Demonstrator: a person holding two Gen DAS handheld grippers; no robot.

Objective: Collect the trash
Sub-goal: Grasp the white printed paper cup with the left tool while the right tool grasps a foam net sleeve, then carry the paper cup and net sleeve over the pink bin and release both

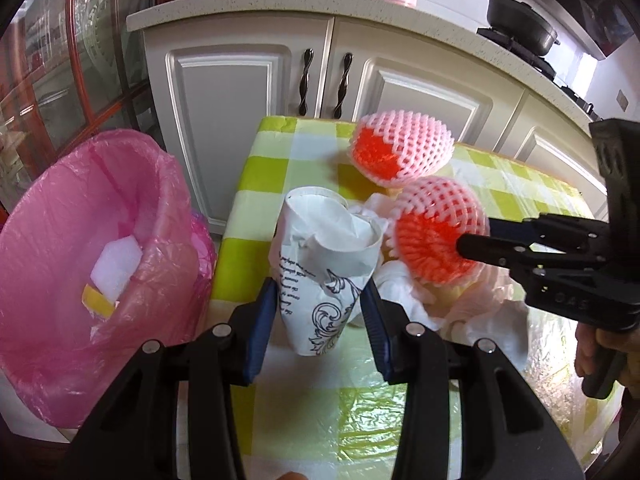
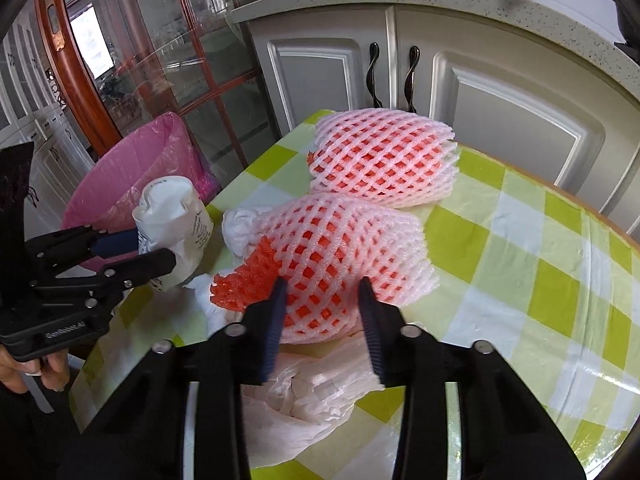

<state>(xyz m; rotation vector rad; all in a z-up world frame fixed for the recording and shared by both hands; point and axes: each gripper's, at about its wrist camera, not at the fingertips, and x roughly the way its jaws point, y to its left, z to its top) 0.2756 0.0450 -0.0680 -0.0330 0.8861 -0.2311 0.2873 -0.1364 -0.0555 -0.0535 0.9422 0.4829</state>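
step: we grip trash | left gripper (image 1: 320, 308) clamped on paper cup (image 1: 326, 264), just right of pink bin (image 1: 80, 240) | right gripper (image 2: 322, 304) pinching near foam net (image 2: 340, 264), farther right | next: we carry cup over bin, release

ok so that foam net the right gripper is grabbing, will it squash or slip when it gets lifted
The foam net looks like open, airy mesh, so it is probably very light and will likely squash between the right gripper fingers rather than resist. Its rough lattice should grip the ribbed pads, so slipping seems unlikely. It may spring back when released.
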